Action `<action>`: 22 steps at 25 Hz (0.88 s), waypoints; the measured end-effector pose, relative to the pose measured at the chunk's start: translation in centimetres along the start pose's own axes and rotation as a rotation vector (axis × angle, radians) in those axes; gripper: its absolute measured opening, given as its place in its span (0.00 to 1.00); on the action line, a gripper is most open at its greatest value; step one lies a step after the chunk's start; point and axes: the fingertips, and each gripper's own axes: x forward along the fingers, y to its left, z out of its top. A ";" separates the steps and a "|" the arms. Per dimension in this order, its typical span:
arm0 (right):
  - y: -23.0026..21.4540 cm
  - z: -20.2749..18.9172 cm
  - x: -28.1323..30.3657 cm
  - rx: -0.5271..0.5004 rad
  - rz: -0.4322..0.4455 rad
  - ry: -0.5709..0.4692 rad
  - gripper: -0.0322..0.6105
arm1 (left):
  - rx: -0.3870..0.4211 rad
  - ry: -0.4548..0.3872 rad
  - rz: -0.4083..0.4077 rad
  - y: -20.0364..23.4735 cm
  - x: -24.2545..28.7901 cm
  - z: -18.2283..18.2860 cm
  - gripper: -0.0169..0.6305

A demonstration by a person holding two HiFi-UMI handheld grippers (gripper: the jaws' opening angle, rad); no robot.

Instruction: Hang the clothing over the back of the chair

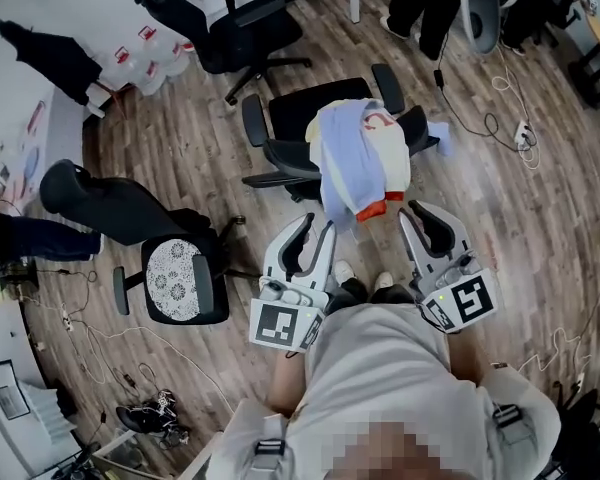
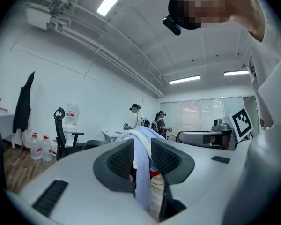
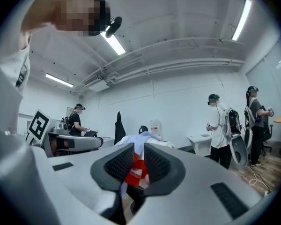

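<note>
clothing: pale blue with a cream panel and red trim, draped over the back of the chair, most of it hanging down the side nearest the person.
chair: black office chair with armrests, standing mid-room on the wooden floor, its back turned toward the person.
left tool: pointing level at the chair, its jaws drawn narrow and pinching a fold of the pale blue cloth, which hangs down between the ribbed pads.
right tool: also level, jaws narrow, pinching the red-trimmed edge (a strip of blue shows just above the red).
head view of both: the two tips meet the garment's lower hem, the left at the blue corner, the right just beside the red trim; each tool's marker cube sits close to the person's body.
second chair: left of the person, with a patterned seat cushion and a dark back, well apart from the task chair.
third chair: black, beyond the task chair, near the wall.
water bottles: clustered on the floor by the far wall.
other people: standing in the background near a white desk.
</note>
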 end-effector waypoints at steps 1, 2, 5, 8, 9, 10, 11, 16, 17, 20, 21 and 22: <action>0.3 0.4 0.0 -0.013 0.019 -0.012 0.15 | 0.012 -0.005 0.004 -0.4 0.0 0.3 0.21; 0.6 0.8 -0.1 -0.020 0.037 -0.024 0.14 | 0.021 -0.008 0.010 -0.7 0.0 0.6 0.19; 1.2 1.6 -0.4 -0.028 0.084 -0.040 0.12 | 0.043 -0.010 0.025 -1.9 0.0 1.1 0.13; 1.3 1.7 -1.1 -0.032 0.108 -0.040 0.10 | 0.066 0.009 0.044 -2.8 0.0 1.3 0.09; 1.3 1.6 -1.2 -0.029 0.114 -0.039 0.10 | 0.068 0.012 0.047 -3.1 -0.1 1.3 0.09; 1.3 1.6 -1.4 -0.025 0.121 -0.038 0.10 | 0.069 0.008 0.047 -3.4 -0.1 1.3 0.08; 1.3 1.5 -1.5 -0.021 0.128 -0.035 0.09 | 0.069 0.004 0.046 -3.7 -0.2 1.3 0.08; 2.1 1.0 -1.4 -0.012 0.164 -0.020 0.08 | 0.075 0.026 0.049 -4.0 -0.5 0.6 0.05; 2.3 0.9 -1.4 -0.020 0.169 -0.013 0.08 | 0.076 0.032 0.049 -4.1 -0.6 0.4 0.05; 2.8 0.6 -1.3 -0.051 0.173 0.007 0.08 | 0.065 0.031 0.045 -4.2 -0.6 0.3 0.05; 2.9 0.5 -1.3 -0.054 0.173 0.013 0.08 | 0.064 0.029 0.042 -4.4 -0.6 0.3 0.05; 3.0 0.4 -1.3 -0.054 0.174 0.015 0.08 | 0.064 0.029 0.038 -4.4 -0.6 0.3 0.05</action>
